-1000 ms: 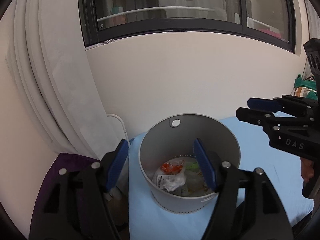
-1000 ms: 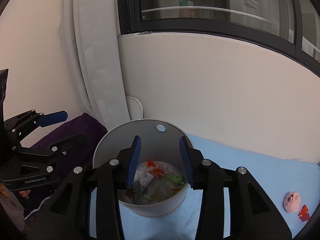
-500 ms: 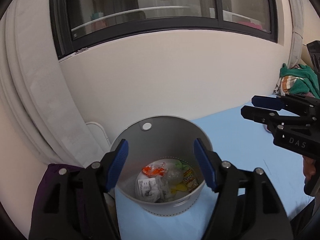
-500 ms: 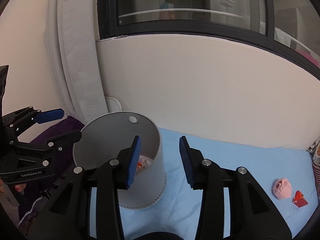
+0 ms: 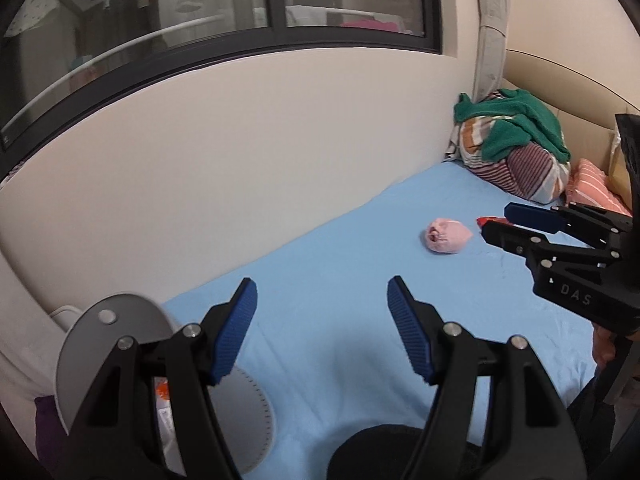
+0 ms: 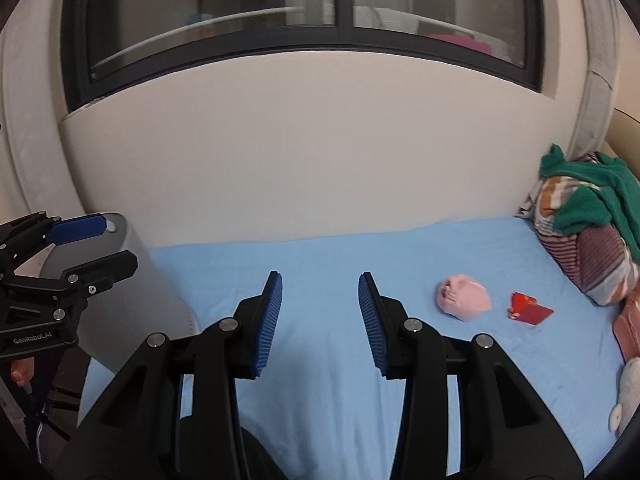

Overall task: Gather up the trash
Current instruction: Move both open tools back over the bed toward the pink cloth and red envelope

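Note:
A crumpled pink wad and a red wrapper lie on the blue bed sheet, right of centre. In the left wrist view the pink wad lies ahead of the right gripper, and the red wrapper peeks out beside its fingers. The grey trash bin with wrappers inside stands at the bed's left end; it also shows in the right wrist view. My left gripper is open and empty above the sheet. My right gripper is open and empty, left of the wad.
A pile of green and striped clothes lies at the bed's right end, with a white soft toy nearby. A wall and dark window run behind the bed. A purple cloth lies left of the bin.
Both grippers have swung right, away from the bin, toward the bed's middle. The pink wad and red wrapper have come nearer in view. Both stay open.

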{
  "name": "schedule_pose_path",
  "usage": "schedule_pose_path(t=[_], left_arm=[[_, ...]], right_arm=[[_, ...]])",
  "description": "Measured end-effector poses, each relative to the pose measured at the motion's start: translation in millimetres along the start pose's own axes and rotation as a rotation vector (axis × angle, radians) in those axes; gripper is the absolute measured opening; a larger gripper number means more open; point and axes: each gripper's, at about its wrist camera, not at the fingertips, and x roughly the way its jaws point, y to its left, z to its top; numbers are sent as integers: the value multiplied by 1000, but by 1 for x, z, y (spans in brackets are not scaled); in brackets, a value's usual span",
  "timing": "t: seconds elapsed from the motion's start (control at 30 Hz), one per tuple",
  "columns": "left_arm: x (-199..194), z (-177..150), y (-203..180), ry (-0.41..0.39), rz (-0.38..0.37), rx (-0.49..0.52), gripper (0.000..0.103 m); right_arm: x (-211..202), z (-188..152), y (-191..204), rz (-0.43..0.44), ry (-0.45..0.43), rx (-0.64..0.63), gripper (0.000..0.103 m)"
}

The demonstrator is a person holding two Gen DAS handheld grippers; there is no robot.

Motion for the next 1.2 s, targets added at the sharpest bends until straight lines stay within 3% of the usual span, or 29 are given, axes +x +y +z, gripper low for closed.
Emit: schedule_pose_path(t=[0.3,0.5,0.63,0.83,1.07,1.2], left_arm=[[62,22,-93,39,-163,79,68],[104,29,-145,82,-233,120,68],[141,33,-173,110,-267,130,68],[197,38,-204,142,-300,119,68],[271,43,-232,180,-311,91,68],[313,42,-242,210,-306,69,68]], right_arm=[[-5,-34,-119,-208,23,154,38],[9,-59,-184,-283,50,241,38],[23,-78,-221,-324,63,292,53],[54,-99,-275,-382,84,344,68],[111,-112,-332,-400,94,368,80],[154,-121,-359,-419,112,357,80]])
